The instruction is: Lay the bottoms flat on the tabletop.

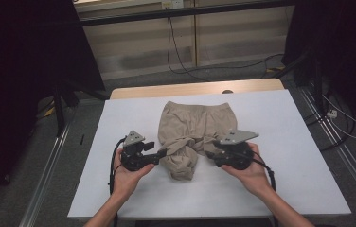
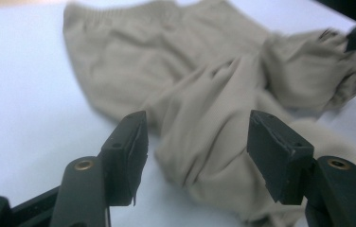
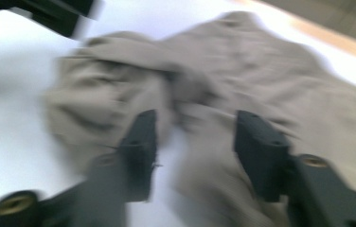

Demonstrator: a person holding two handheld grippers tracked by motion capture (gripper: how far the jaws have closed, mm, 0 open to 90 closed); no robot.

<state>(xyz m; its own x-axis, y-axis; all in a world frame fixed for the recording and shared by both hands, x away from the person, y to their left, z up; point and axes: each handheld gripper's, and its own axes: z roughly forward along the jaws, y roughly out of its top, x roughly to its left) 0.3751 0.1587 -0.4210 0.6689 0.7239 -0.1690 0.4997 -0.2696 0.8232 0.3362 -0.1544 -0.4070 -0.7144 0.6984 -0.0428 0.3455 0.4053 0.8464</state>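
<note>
Overhead, both hands flanking shorts.

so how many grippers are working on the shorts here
2. The left gripper is at the near left edge of the beige shorts, the right gripper at their near right edge. Both stand open, and neither clamps the cloth.

Black claws, grey three-cornered plates, trailing cables

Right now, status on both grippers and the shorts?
Left gripper open at bunched leg. Right gripper open, cloth between jaws, no grip seen. Beige shorts rumpled on white table. Nothing in the way.
</note>
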